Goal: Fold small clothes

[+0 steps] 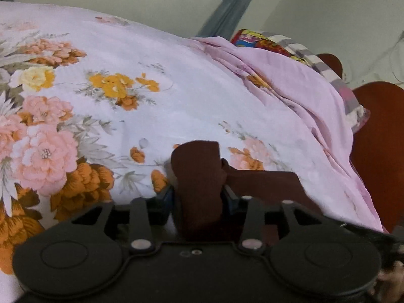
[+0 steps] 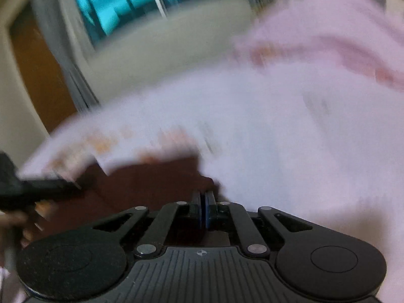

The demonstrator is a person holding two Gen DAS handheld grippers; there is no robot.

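A small dark brown garment [image 1: 199, 176] lies on the floral bedsheet [image 1: 176, 96]. My left gripper [image 1: 199, 197] is shut on a bunched fold of it, which sticks up between the fingers; the rest spreads to the right [image 1: 267, 184]. The right wrist view is badly blurred. There my right gripper [image 2: 203, 202] has its pads pressed together at the edge of the brown garment [image 2: 141, 186]; whether cloth is pinched between them I cannot tell. The left gripper shows as a dark shape [image 2: 30, 186] at the left edge.
A rumpled pink sheet [image 1: 290, 80] is bunched at the bed's right side, with a colourful pillow [image 1: 255, 39] and striped cloth [image 1: 325, 70] behind it. A red-brown floor [image 1: 378, 139] lies beyond the bed edge. A window [image 2: 121, 2] and a wooden door [image 2: 38, 75] are behind.
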